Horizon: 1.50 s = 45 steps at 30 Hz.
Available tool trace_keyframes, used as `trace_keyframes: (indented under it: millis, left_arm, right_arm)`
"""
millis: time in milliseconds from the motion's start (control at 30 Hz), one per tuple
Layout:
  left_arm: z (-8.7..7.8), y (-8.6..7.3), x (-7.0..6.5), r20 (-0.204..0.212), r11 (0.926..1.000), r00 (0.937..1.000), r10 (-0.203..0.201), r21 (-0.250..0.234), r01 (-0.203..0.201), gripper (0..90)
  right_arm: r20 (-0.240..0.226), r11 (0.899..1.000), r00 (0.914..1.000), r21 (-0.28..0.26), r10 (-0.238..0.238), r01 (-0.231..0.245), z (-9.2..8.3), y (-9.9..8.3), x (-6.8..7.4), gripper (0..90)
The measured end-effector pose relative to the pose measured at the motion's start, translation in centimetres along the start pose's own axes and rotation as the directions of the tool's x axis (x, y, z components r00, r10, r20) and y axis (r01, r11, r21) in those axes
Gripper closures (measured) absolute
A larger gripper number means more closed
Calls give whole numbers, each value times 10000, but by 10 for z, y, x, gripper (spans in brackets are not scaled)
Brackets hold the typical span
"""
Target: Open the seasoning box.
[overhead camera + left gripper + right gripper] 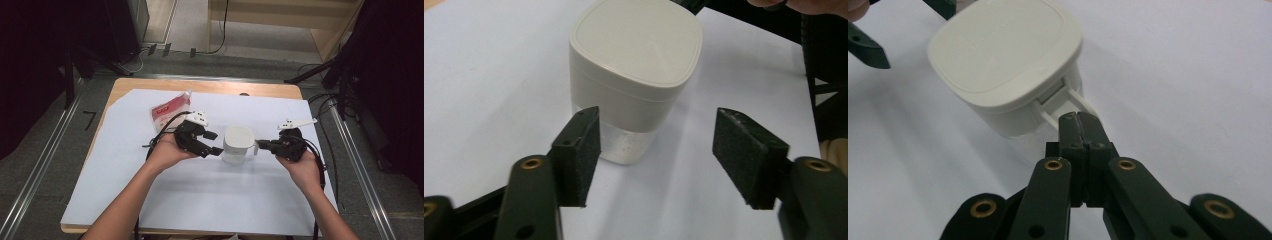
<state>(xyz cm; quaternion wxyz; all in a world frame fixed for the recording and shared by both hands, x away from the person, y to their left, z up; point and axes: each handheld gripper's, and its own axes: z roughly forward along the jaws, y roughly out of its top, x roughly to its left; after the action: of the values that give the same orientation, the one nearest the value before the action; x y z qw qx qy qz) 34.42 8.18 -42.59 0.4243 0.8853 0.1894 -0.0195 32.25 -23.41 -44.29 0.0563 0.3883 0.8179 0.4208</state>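
A white lidded jug (238, 144) stands in the middle of the white sheet, its lower body clear (624, 150). A thin white handle (1075, 102) sticks out from under the lid (1003, 55) on its right side. My right gripper (260, 145) comes in from the right, and its jaws (1079, 120) are shut on the end of that handle. My left gripper (216, 143) is just left of the jug and open. Its pads (586, 150) stand wide apart in front of the jug (634, 65), and neither touches it.
A red and white pouch (170, 111) lies at the back left of the white sheet (200, 190), behind my left hand. The sheet covers most of the wooden table (200, 86). Cables and dark stands line the floor on both sides.
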Motion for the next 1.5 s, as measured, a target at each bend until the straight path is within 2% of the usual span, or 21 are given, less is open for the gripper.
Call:
trace_keyframes:
  millis: [100, 167, 233, 300, 333, 433, 467, 500, 600, 633, 700, 867, 933, 1033, 1100, 1267, 1400, 1500]
  left_arm:
    - [3, 1, 4, 65, 9998, 10000, 40, 180, -42, 300]
    - [2, 4, 5, 64, 9995, 9998, 172, 254, -174, 301]
    - [5, 6, 9, 298, 9993, 9995, 40, 377, -52, 277]
    - [9, 9, 11, 340, 9981, 9994, -86, 616, 65, 242]
    - [10, 10, 12, 368, 9977, 9993, -16, 676, -9, 227]
    - [11, 14, 15, 608, 9983, 9982, 19, 586, -55, 196]
    - [12, 14, 15, 435, 9988, 9991, 1, 490, -22, 169]
    - [13, 15, 16, 455, 9989, 9990, -46, 475, 25, 145]
    - [17, 15, 20, 471, 9983, 9989, -25, 584, -2, 142]
    - [18, 15, 20, 362, 9980, 9993, 29, 629, -52, 141]
    - [19, 16, 23, 617, 9977, 9980, 117, 663, -158, 141]
    - [25, 20, 27, 588, 9958, 9970, 499, 740, -542, 145]
    - [27, 20, 29, 783, 9968, 9962, 380, 667, -432, 150]
    - [32, 17, 29, 802, 9925, 9946, 666, 968, -743, 157]
    - [35, 17, 28, 673, 9908, 9949, 746, 1076, -815, 157]
    - [41, 18, 30, 838, 9921, 9944, 638, 1020, -723, 155]
    - [45, 20, 32, 1124, 9921, 9914, 669, 983, -781, 166]
    - [47, 23, 31, 1161, 9906, 9905, 733, 1066, -857, 169]
  right_arm:
    - [120, 10000, 9999, 81, 55, -56, 2, -1, -4, 900]
    - [175, 10000, 9998, 95, 25, -27, 3, -1, -4, 900]
    - [201, 10000, 9998, 70, 46, -48, 5, -1, -5, 900]
    - [327, 9998, 9995, 219, -16, 9, 7, -1, -4, 900]
    - [291, 9997, 9996, 228, 12, -19, 8, -1, -5, 900]
    - [229, 9998, 9997, 167, 66, -70, 8, -1, -7, 900]
    - [187, 9999, 9998, 139, 76, -78, 8, -1, -7, 900]
    - [175, 9999, 9998, 123, 80, -82, 8, -1, -8, 900]
    - [155, 9999, 9999, 142, 76, -79, 8, -1, -7, 900]
    - [153, 9999, 9999, 142, 68, -70, 8, -1, -7, 900]
    - [144, 9999, 9999, 136, 61, -63, 8, -1, -8, 900]
    - [95, 9998, 9998, 82, 159, -160, 8, -1, -8, 899]
    - [103, 9999, 9998, 80, 145, -146, 8, -1, -8, 898]
    - [87, 9998, 9998, 77, 156, -156, 8, -1, -8, 898]
    - [85, 9998, 9998, 73, 157, -157, 8, -1, -8, 898]
    - [75, 9998, 9998, 52, 190, -191, 8, -1, -8, 896]
    - [86, 9999, 9998, 38, 166, -167, 8, -2, -7, 893]
    - [122, 9998, 9998, 51, 180, -180, 8, -2, -6, 900]
